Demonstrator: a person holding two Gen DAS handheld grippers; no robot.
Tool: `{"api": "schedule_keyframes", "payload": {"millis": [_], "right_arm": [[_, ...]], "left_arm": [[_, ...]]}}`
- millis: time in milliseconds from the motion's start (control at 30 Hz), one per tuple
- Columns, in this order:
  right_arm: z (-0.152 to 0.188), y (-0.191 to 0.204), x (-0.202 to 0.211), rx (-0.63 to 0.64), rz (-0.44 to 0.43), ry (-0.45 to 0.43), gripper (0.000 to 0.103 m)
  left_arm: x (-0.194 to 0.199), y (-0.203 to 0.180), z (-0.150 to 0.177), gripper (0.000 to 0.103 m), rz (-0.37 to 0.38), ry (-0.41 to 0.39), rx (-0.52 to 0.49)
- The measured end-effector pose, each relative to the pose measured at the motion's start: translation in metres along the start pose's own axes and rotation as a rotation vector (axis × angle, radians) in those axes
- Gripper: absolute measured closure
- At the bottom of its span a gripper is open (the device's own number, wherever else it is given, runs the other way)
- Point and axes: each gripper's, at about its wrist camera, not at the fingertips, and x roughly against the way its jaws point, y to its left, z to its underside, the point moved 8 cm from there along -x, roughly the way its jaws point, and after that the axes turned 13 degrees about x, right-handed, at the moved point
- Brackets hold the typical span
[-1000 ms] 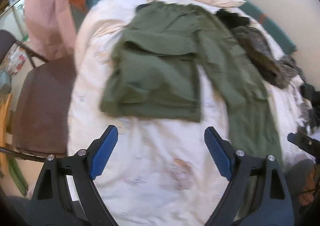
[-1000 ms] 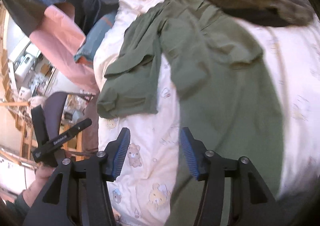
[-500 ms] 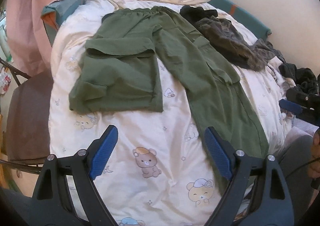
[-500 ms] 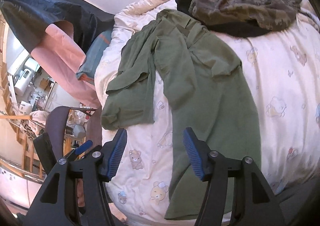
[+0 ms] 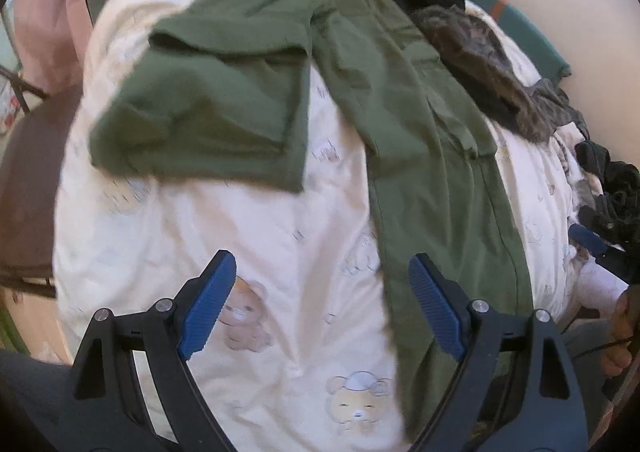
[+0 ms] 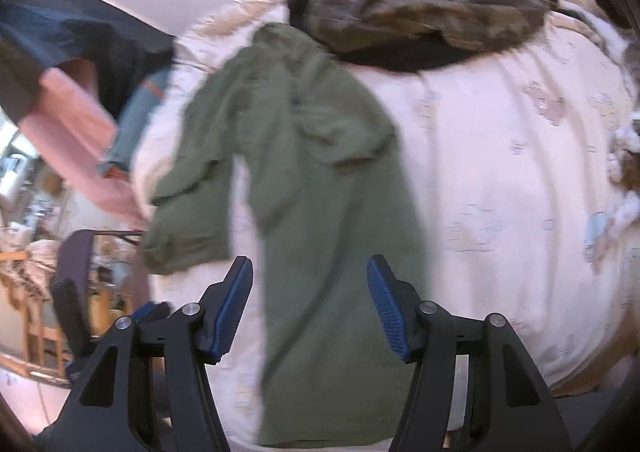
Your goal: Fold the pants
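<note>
Since the earlier frame we had brought both grippers in nearer the bed, so the green pants filled more of each view and the right one now sat squarely over the long leg. Our left gripper (image 5: 322, 302) hung above the bedspread (image 5: 256, 236) with its jaws wide apart and nothing between them; a printed bear showed just past the left blue pad, and the edge of the long leg ran by the right pad. Our right gripper (image 6: 310, 308) also had its jaws spread and empty, with the long leg lying in the gap below them, though we could not tell whether the pads touched the cloth.

Beyond the jaws, the pants (image 5: 424, 140) lay flat on the bed, waistband at the far end. One leg was folded back on itself into a short block on the left side; the other stretched straight down to the near edge of the bed. At the far right of the pants, a heap of dark brown clothing (image 5: 480, 64) lay against their upper part. A pink cloth (image 6: 76, 120) hung off to the left of the bed, and a chair (image 5: 28, 180) stood beside it.
</note>
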Motion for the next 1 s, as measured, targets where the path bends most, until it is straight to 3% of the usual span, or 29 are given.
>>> {"api": "schedule_keyframes", "payload": {"millis": [267, 400, 433, 500, 567, 667, 767, 900, 1000], "right_arm": [[0.009, -0.052, -0.036, -0.007, 0.116, 0.205, 0.041], [0.019, -0.059, -0.052, 0.042, 0.149, 0.319, 0.043], [0.022, -0.059, -0.057, 0.047, 0.139, 0.349, 0.046], [0.031, -0.058, -0.062, 0.053, 0.128, 0.387, 0.061], [0.042, -0.056, -0.064, 0.050, 0.113, 0.417, 0.060], [0.052, -0.047, -0.063, 0.070, 0.090, 0.445, 0.068], [0.063, -0.033, -0.065, 0.126, 0.051, 0.507, 0.102], [0.056, -0.023, -0.043, 0.223, 0.083, 0.470, 0.103], [0.043, -0.044, -0.021, 0.227, 0.164, 0.436, 0.103]], "left_arm": [[-0.036, -0.014, 0.033, 0.018, -0.038, 0.075, 0.019], [-0.056, -0.023, 0.047, 0.020, -0.004, 0.148, 0.014], [-0.062, -0.025, 0.050, 0.022, -0.005, 0.167, 0.009], [-0.074, -0.028, 0.057, 0.030, 0.010, 0.197, 0.012], [-0.084, -0.032, 0.065, 0.030, 0.036, 0.235, 0.017], [-0.090, -0.033, 0.069, 0.031, 0.030, 0.243, 0.008], [-0.091, -0.034, 0.070, 0.031, 0.030, 0.251, 0.001], [-0.088, -0.026, 0.065, 0.029, 0.043, 0.257, 0.022], [-0.087, -0.021, 0.063, 0.029, 0.047, 0.260, 0.036]]}}
